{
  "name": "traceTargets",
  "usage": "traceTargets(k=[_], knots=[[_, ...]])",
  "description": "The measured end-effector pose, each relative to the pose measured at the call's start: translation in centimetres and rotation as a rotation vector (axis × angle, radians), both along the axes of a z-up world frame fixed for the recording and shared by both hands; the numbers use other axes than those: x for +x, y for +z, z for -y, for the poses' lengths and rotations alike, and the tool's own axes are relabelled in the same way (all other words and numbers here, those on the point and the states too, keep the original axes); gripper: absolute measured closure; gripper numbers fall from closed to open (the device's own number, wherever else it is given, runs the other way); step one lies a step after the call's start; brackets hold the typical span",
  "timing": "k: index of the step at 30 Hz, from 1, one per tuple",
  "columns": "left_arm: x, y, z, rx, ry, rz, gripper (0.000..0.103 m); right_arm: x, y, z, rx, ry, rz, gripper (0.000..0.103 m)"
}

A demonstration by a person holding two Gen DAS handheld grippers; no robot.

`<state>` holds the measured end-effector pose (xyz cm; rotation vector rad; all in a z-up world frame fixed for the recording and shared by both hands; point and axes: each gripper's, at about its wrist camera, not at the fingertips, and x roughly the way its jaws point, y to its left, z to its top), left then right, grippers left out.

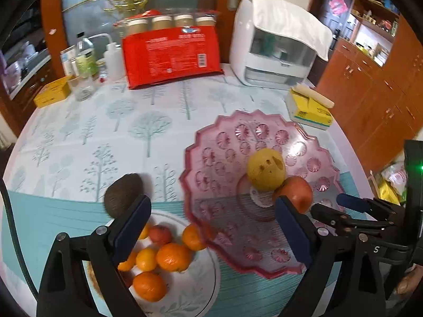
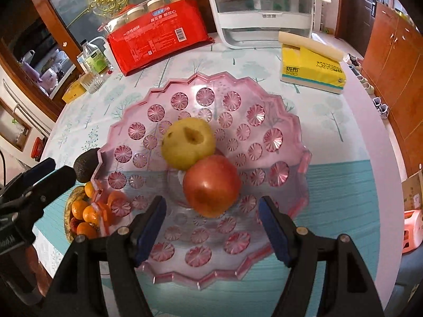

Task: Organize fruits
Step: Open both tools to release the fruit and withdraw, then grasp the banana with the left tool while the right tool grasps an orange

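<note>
Fruit is divided between two dishes: a yellow pear point(image 2: 188, 142) and red apple point(image 2: 211, 185) are seen touching at the middle of the pink scalloped dish point(image 2: 288, 121), the pear's dimpled end turned upward. Oranges point(image 1: 173, 256) are heaped on the white plate point(image 1: 195, 288), an avocado point(image 1: 123, 194) beside it, long axis upright in frame. Left gripper point(image 1: 212, 233) and right gripper point(image 2: 212, 228) are held wide apart, empty.

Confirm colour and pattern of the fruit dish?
Translucent pink dish, scalloped rim, round cut-flower medallions; clearest in the right wrist view.
</note>
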<state>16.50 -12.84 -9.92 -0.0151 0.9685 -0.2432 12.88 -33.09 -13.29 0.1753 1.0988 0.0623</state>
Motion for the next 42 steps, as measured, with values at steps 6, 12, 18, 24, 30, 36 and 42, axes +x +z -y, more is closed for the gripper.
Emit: traceTargets(k=[6,12,18,24,30,36,42], knots=[[-1.6,1.1,-1.8,-0.015,0.037,-0.005,0.01,-1.5,1.0,-0.7,0.01,0.003,0.011,0.03],[-3.3,2.8,-3.3,-0.024,0.057,0.011,0.01,-3.0,2.7,-2.2,0.0,0.011,0.046,0.03],[-5.1,4.8,-5.8,-0.033,0.077,0.047,0.01,-4.1,4.9,-4.2,-0.005,0.029,0.094,0.03],[-6.5,7.0,-9.3,-0.042,0.092,0.082,0.01,-4.9,7.0,-7.2,-0.013,0.039,0.142,0.03],[-6.9,9.1,-14.3,-0.031,0.102,0.104,0.009,-6.3,9.1,-10.6,-0.043,0.017,0.193,0.03],[-6.7,10.2,-19.4,0.005,0.114,0.124,0.009,-6.9,9.7,-14.1,-0.061,-0.009,0.201,0.03],[-5.7,8.8,-23.0,0.03,0.107,0.08,0.009,-7.5,8.8,-17.5,-0.074,-0.028,0.187,0.03]])
